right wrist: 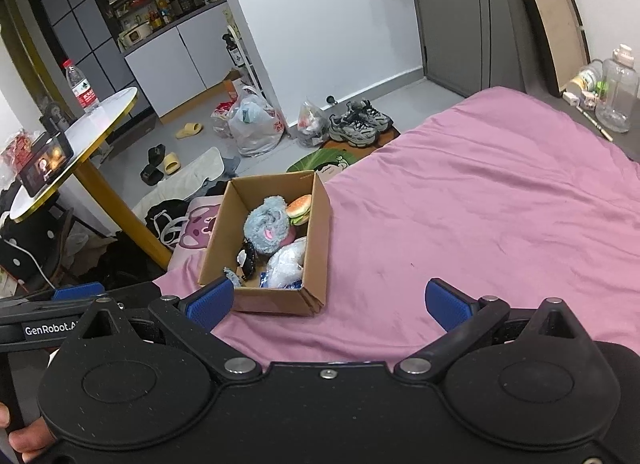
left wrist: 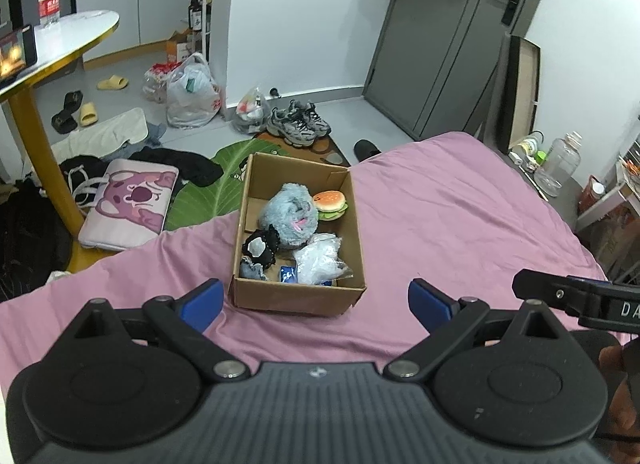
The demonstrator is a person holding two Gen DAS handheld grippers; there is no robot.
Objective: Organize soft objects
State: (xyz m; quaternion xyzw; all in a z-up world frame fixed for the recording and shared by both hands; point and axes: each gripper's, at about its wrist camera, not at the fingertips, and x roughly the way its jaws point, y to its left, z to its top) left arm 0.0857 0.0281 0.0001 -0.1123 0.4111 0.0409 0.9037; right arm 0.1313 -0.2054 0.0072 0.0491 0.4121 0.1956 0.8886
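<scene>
Cardboard box on the pink bed holds my soft toys. My left tongs and right tongs hover near it, both wide open, empty.

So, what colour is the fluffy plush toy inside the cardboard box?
Grey-blue, with a small pink spot; the fluffy plush toy shows best in the left wrist view.

An open cardboard box on the pink bedsheet holds a grey plush, burger toy, and clear plastic bag.
</scene>
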